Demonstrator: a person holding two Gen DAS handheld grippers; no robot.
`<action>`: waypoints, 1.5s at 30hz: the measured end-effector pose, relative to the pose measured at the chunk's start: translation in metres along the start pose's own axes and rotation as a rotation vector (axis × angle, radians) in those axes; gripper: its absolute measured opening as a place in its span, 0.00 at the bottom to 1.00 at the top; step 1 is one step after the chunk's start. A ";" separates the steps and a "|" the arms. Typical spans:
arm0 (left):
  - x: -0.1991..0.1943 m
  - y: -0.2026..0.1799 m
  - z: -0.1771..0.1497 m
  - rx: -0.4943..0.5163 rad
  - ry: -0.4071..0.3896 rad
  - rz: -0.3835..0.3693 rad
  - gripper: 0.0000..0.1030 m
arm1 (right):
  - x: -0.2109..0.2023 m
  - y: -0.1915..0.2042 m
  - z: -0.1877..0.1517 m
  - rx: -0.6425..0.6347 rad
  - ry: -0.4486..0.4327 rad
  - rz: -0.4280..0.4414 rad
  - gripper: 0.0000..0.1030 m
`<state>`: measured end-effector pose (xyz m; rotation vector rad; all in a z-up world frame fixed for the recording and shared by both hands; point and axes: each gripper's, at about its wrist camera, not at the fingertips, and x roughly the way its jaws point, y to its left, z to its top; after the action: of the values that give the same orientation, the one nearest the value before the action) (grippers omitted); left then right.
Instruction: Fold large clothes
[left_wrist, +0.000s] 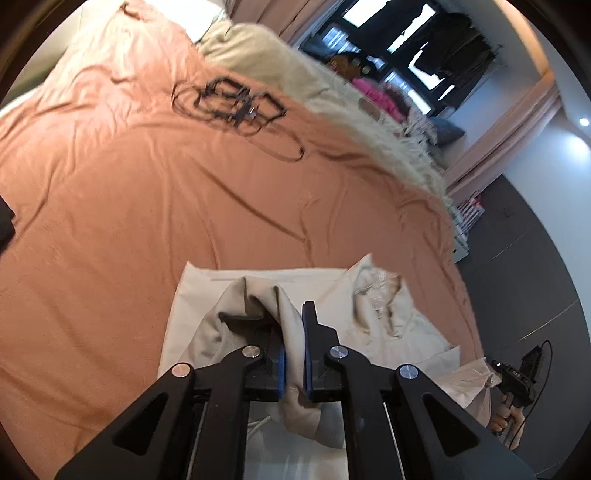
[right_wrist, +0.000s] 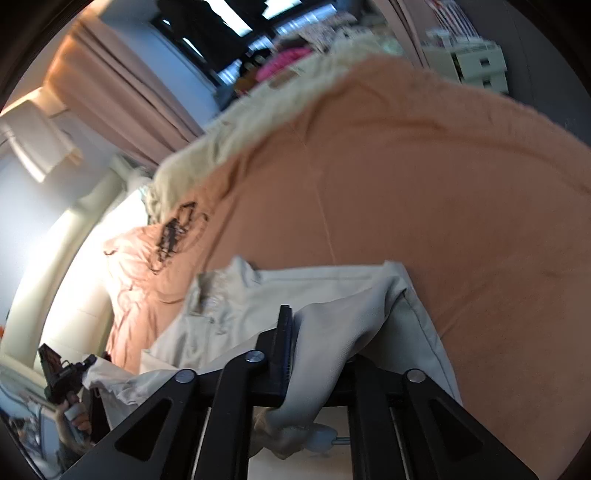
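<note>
A cream hooded garment (left_wrist: 399, 317) lies on the orange bedspread (left_wrist: 155, 206), its hood toward the right in the left wrist view. My left gripper (left_wrist: 293, 332) is shut on a bunched fold of the garment and holds it above the rest. In the right wrist view the garment (right_wrist: 258, 295) spreads below my right gripper (right_wrist: 306, 332), which is shut on another fold draped over its right finger. My right gripper also shows in the left wrist view (left_wrist: 513, 376), and my left gripper shows in the right wrist view (right_wrist: 64, 373); each has cream cloth at its tip.
A black cable tangle (left_wrist: 236, 101) lies on the far part of the bedspread. A beige fuzzy blanket (left_wrist: 303, 77) runs along the far edge. A window, curtains and a pink item (left_wrist: 380, 98) lie beyond. Grey floor (left_wrist: 517, 258) is to the right.
</note>
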<state>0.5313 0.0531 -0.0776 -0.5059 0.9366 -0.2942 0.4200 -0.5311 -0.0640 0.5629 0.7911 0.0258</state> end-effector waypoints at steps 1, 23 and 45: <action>0.010 0.004 0.000 -0.008 0.021 0.013 0.13 | 0.008 -0.004 0.001 0.016 0.010 -0.025 0.37; 0.052 -0.030 -0.024 0.208 0.121 0.183 0.77 | 0.081 0.098 -0.040 -0.315 0.178 -0.140 0.79; 0.134 -0.063 -0.052 0.427 0.256 0.304 0.03 | 0.206 0.168 -0.090 -0.594 0.377 -0.281 0.22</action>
<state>0.5623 -0.0756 -0.1618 0.0706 1.1459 -0.2761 0.5357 -0.2988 -0.1701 -0.1261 1.1649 0.1059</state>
